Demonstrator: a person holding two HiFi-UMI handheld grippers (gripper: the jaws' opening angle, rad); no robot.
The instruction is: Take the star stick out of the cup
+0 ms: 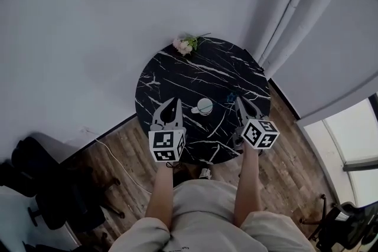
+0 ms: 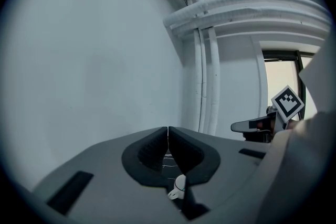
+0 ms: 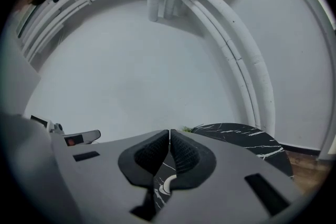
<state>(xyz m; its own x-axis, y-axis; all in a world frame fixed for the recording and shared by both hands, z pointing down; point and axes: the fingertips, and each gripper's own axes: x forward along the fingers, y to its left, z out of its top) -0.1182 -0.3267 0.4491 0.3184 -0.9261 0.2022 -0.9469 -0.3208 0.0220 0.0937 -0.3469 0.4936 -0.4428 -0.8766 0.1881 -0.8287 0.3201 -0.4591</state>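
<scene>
A white cup stands near the middle of the round black marble table. Just right of it is a small bluish thing, too small to tell what it is. My left gripper hovers left of the cup, jaws shut with nothing between them. On the cup's right, my right gripper is also shut and holds nothing. In the left gripper view the left gripper has its pads together, and the cup peeks out below them. In the right gripper view the right gripper is likewise closed over the cup's rim.
A small bunch of pink flowers lies at the table's far edge by the white wall. White curtains hang at the right. Below the table are a wooden floor and a cable. A dark chair stands at the lower left.
</scene>
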